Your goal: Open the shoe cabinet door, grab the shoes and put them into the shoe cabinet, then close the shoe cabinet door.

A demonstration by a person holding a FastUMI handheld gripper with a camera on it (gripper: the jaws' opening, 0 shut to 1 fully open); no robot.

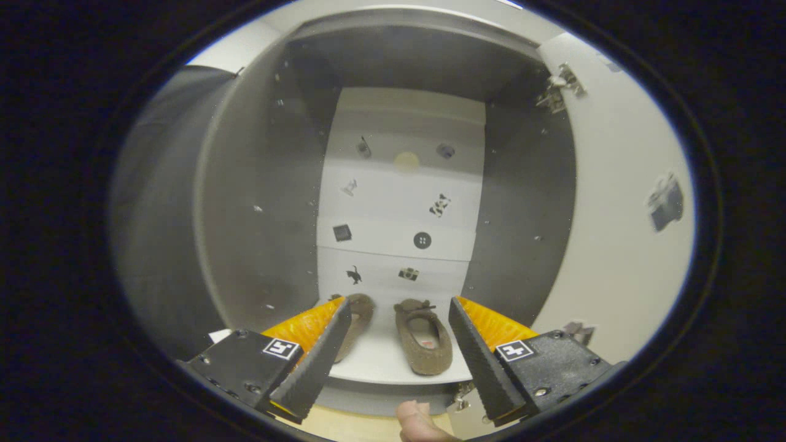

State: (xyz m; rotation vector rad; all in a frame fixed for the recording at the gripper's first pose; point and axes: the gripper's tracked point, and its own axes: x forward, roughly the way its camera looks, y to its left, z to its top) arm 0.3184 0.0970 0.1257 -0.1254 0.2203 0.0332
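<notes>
Gripper [399, 328] fingers spread wide, apparently empty, facing shoes [424, 336] on cabinet shelf [384, 359].

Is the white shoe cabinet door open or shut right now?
Open. The white cabinet door is swung aside, exposing brown shoes on the shelf beyond the empty, open gripper.

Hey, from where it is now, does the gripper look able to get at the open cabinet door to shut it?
Probably yes. The gripper is open and holds nothing, the shoes lie on the shelf, and the door stands open beside it with nothing between.
</notes>
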